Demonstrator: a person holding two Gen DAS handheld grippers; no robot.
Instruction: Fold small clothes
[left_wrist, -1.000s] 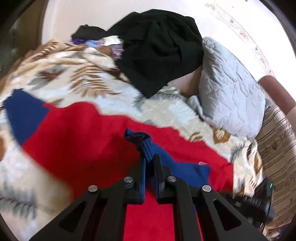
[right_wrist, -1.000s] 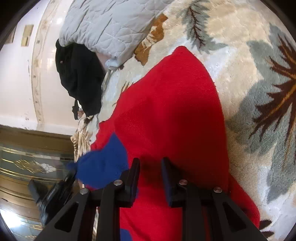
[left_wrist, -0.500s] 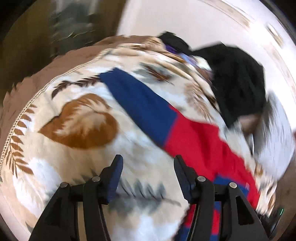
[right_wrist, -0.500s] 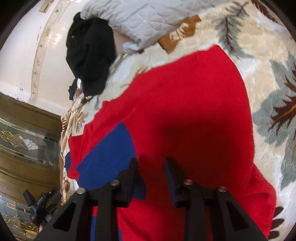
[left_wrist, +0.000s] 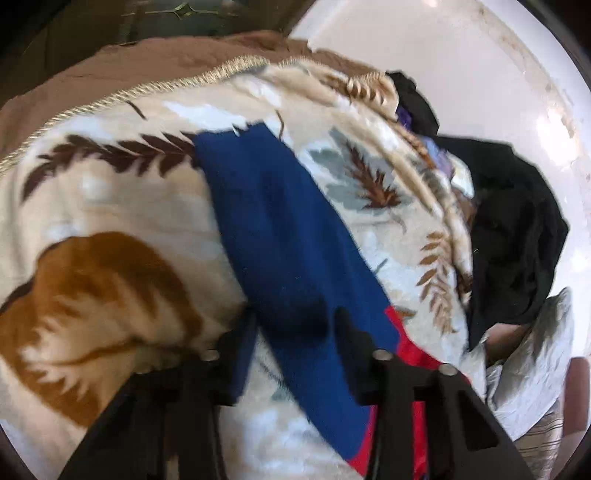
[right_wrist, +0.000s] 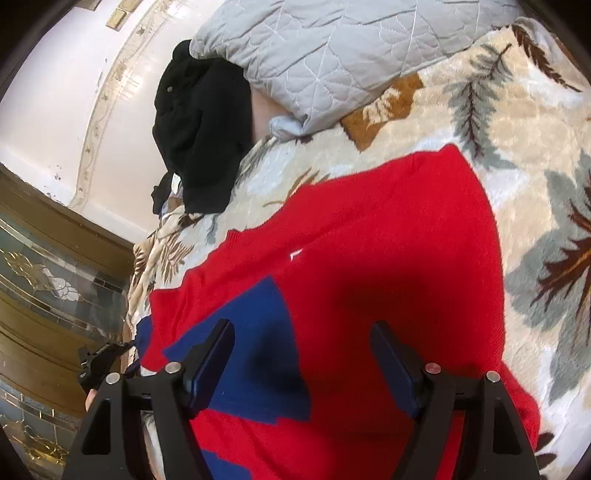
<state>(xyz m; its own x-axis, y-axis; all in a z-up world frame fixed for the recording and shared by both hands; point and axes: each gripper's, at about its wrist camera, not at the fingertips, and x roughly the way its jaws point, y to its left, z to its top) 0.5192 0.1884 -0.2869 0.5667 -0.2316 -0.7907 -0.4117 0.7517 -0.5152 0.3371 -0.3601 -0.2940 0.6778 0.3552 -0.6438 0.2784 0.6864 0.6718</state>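
Observation:
A small red sweater (right_wrist: 388, 258) with blue sleeves lies flat on a leaf-patterned blanket (right_wrist: 517, 122). One blue sleeve (right_wrist: 258, 350) is folded across its red body. The other blue sleeve (left_wrist: 280, 236) stretches out over the blanket in the left wrist view, with a strip of red body (left_wrist: 410, 354) beside it. My left gripper (left_wrist: 291, 339) is open and empty, its jaws straddling that sleeve just above it. My right gripper (right_wrist: 301, 354) is open and empty, low over the red body and the folded sleeve.
A heap of black clothes (left_wrist: 517, 236) lies at the blanket's far side, also in the right wrist view (right_wrist: 199, 122). A grey quilted pillow (right_wrist: 332, 51) lies next to it. The blanket's fringed edge (left_wrist: 147, 88) meets a brown cover. A wooden glass-panelled cabinet (right_wrist: 44, 277) stands behind.
My left gripper let go of the blue sleeve on the red body, opened, and swung over to the outstretched sleeve. My right gripper opened wide.

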